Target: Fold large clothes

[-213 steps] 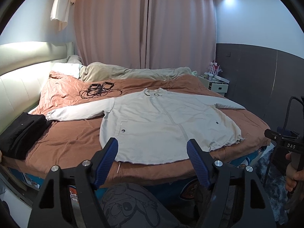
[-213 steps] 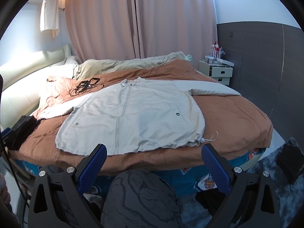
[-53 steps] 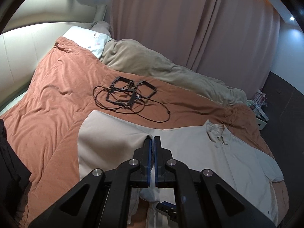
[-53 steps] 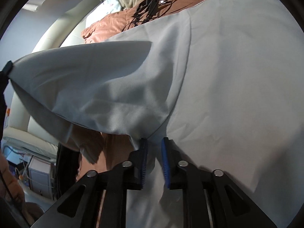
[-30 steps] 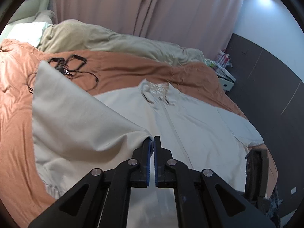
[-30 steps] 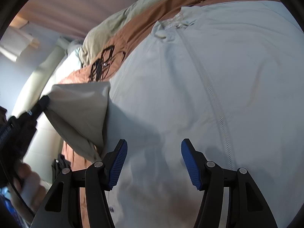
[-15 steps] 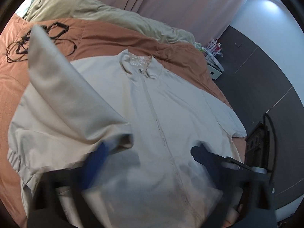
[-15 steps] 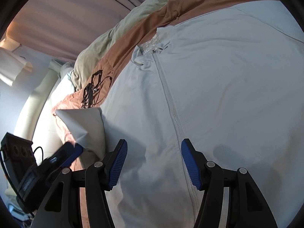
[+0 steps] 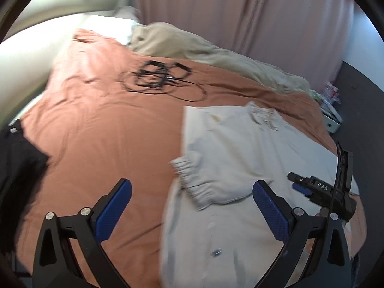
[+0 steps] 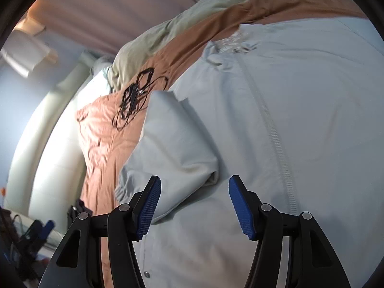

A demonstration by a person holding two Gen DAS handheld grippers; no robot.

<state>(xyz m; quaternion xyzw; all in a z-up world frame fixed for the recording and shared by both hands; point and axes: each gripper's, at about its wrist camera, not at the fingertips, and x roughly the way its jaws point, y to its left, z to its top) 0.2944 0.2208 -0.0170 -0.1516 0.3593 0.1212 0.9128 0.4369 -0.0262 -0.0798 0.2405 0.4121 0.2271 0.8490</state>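
A pale beige zip jacket (image 9: 240,163) lies flat on the rust-orange bedspread (image 9: 108,124). Its left sleeve (image 9: 206,182) is folded in over the body, the gathered cuff lying loose. My left gripper (image 9: 192,206) stands wide open above the bedspread beside the jacket's left edge, nothing between its blue pads. In the right wrist view the jacket (image 10: 300,124) fills the frame, and the folded sleeve (image 10: 177,153) lies just ahead. My right gripper (image 10: 194,204) hovers open over it, holding nothing. The right gripper's body (image 9: 321,189) shows at the right of the left wrist view.
A tangle of black cables and frames (image 9: 160,76) lies on the bedspread beyond the jacket. A crumpled beige duvet (image 9: 204,48) runs along the far side before pink curtains (image 9: 240,7). Dark clothing (image 9: 16,168) sits at the bed's left edge. A white nightstand (image 9: 332,120) stands far right.
My left gripper let go of the sleeve, opened wide and swung left over the bedspread. The sleeve dropped onto the jacket's body. My right gripper stayed open over the jacket.
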